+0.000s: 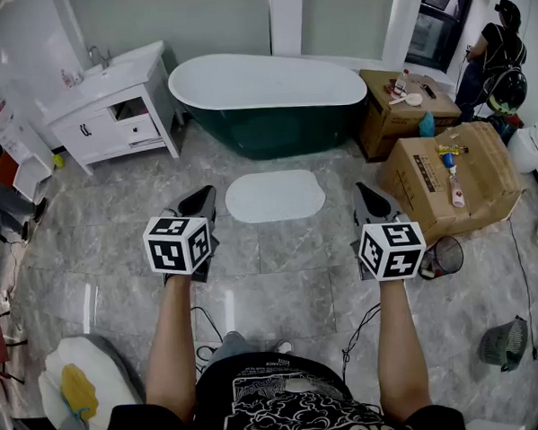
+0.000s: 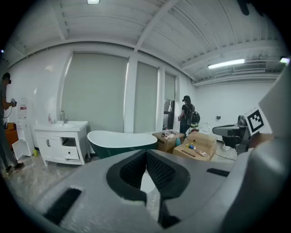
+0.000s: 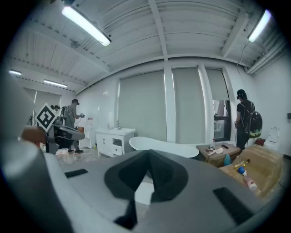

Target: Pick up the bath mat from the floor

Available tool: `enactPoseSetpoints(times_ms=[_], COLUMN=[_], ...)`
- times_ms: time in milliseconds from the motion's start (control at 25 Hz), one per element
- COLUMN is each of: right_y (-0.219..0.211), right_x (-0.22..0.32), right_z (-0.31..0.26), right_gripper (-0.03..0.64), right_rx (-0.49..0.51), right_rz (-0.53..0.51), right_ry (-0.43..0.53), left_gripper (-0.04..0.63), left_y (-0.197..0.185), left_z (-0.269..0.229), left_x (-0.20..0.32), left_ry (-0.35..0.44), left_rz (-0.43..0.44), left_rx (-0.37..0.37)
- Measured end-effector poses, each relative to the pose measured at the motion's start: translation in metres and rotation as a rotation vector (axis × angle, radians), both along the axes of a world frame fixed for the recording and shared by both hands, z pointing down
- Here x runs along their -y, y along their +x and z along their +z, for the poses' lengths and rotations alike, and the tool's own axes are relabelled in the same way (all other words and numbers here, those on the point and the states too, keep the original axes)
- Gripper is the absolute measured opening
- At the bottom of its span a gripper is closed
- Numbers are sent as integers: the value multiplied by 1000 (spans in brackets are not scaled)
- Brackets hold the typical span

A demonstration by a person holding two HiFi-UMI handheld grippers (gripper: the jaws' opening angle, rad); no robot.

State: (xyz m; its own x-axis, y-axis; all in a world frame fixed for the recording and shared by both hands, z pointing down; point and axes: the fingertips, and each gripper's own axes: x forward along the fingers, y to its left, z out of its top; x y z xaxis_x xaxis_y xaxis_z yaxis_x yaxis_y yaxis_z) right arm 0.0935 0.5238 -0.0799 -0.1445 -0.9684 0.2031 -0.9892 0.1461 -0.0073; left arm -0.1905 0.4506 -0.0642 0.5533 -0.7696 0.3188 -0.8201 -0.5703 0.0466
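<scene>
A white oval bath mat (image 1: 275, 196) lies flat on the grey marble floor in front of the bathtub. My left gripper (image 1: 204, 200) hovers to the mat's left, shut and empty, its tips pointing at the mat's left end. My right gripper (image 1: 362, 194) hangs off the mat's right end, also shut with nothing in it. A patch of the white mat (image 2: 146, 182) shows through the left gripper's (image 2: 145, 154) jaw hollow, and the mat (image 3: 143, 191) shows likewise under the right gripper (image 3: 148, 154).
A dark green bathtub (image 1: 268, 106) with a white rim stands behind the mat. A white vanity (image 1: 115, 105) is at the back left. Cardboard boxes (image 1: 451, 178) with bottles sit to the right, a wire basket (image 1: 444, 256) beside them. A person (image 1: 494, 49) stands far right.
</scene>
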Motion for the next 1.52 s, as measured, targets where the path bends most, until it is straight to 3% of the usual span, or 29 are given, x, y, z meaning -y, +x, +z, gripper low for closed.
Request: enactPoseSetpoints(times_ms=[360,440,680,1040,1520], right_y=[5,5,8,17,0], right_x=[3,6,25,91,206], right_z=[10,12,18,31,39], right_gripper=[6,24,70,123,208], right_rx=[-8,-7,-7,-1,6], right_rz=[19,13,24,40,46], right_ry=[-19,-23,-29,-52,-105], left_gripper=[4,44,79,140,208], left_y=[10,15,26,31,11], left_z=[6,9,16,28,38], left_x=[6,11,35,107,231], left_ry=[14,13,10,7,-26], left_rz=[7,11,28,21,9], left_rx=[-12,-18,-27,-39,-61])
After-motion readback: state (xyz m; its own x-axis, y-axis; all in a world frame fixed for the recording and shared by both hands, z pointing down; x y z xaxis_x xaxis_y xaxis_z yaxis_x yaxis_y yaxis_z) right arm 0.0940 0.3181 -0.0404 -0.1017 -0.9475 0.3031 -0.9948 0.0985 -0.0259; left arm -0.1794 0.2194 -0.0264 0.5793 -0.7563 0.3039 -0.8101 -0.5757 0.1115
